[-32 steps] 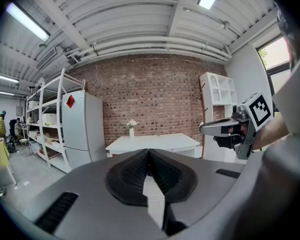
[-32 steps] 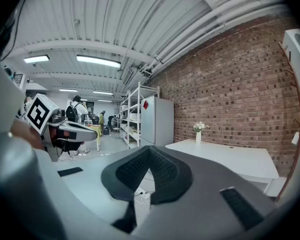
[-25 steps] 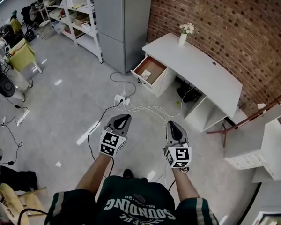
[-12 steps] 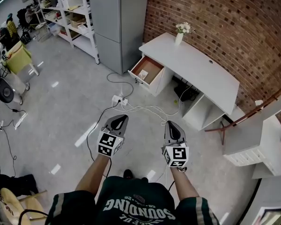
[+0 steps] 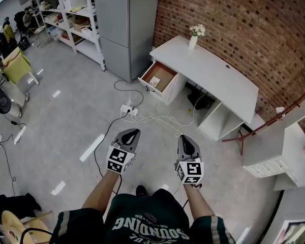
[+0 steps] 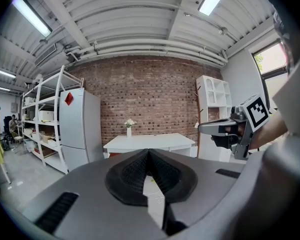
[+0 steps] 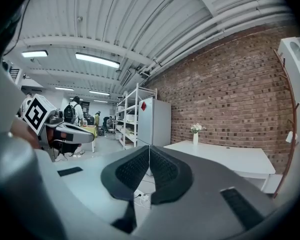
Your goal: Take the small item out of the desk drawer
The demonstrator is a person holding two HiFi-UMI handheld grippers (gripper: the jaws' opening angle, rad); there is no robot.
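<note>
Person stands on the grey concrete floor (image 5: 61, 90) w/ one claw in each hand, both held out in front, side by side and apart. Left claw (image 5: 134, 132): dark ribbed pads pressed tight together, nothing btwn them. Right claw (image 5: 183, 138): same, pads shut tip to tip, empty. Both point roughly level toward the long white tabletop (image 5: 218, 78), which stands against the red brick wall (image 5: 244, 19). Open drawer w/ brown wooden bottom (image 5: 162, 74) is pulled out at the tabletop's left end in the head view, on the side nearest the tall grey fridge (image 5: 127, 19). Small pale flat item (image 5: 154, 81) lies inside that drawer, near its front edge; too small to tell what it is. Both claws are well apart from drawer and item. White vase w/ pale flowers (image 5: 193, 38) stands upright on the tabletop's far corner, above the drawer end. White power strip (image 5: 128, 109) w/ cables lies on the floor btwn claws and drawer.
</note>
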